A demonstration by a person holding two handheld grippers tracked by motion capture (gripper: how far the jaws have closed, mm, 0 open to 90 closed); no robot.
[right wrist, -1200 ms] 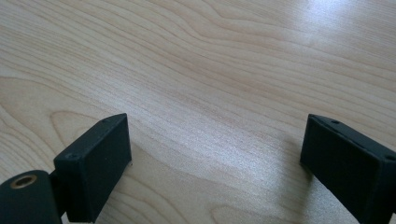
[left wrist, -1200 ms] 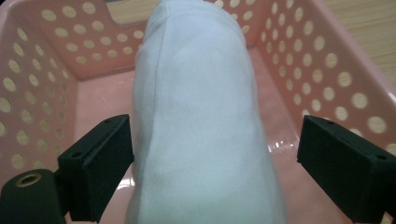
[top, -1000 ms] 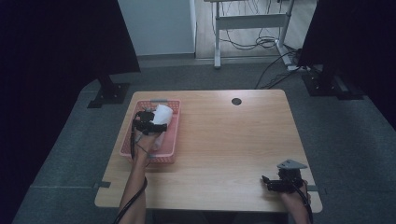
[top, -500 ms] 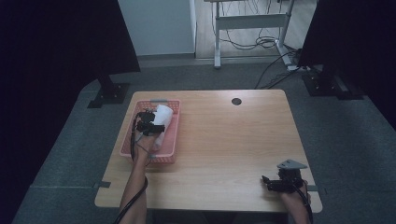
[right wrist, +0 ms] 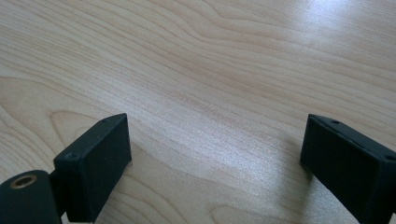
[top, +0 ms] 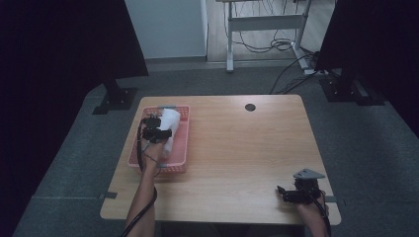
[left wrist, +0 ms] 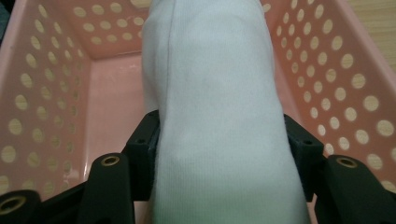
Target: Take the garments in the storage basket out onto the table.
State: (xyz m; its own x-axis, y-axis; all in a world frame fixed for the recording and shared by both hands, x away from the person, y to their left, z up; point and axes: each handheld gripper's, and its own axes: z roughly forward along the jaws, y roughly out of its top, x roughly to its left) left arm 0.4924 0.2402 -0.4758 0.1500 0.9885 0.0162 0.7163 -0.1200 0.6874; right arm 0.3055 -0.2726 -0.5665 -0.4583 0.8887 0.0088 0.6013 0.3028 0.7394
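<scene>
Inside the one pink basket (top: 180, 148), on the table's (top: 237, 148) left side, the left gripper (top: 159, 132) has just closed its jaws on a single white cloth roll (left wrist: 219, 116), both pads pressing its sides. Far right of the basket, at the table's near edge, the right gripper (top: 289, 195) rests with jaws spread over bare wood.

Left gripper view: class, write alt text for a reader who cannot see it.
The left gripper has its two black jaws shut on a white cloth roll, held inside a pink perforated basket. A strip of wooden table shows at top right.
</scene>
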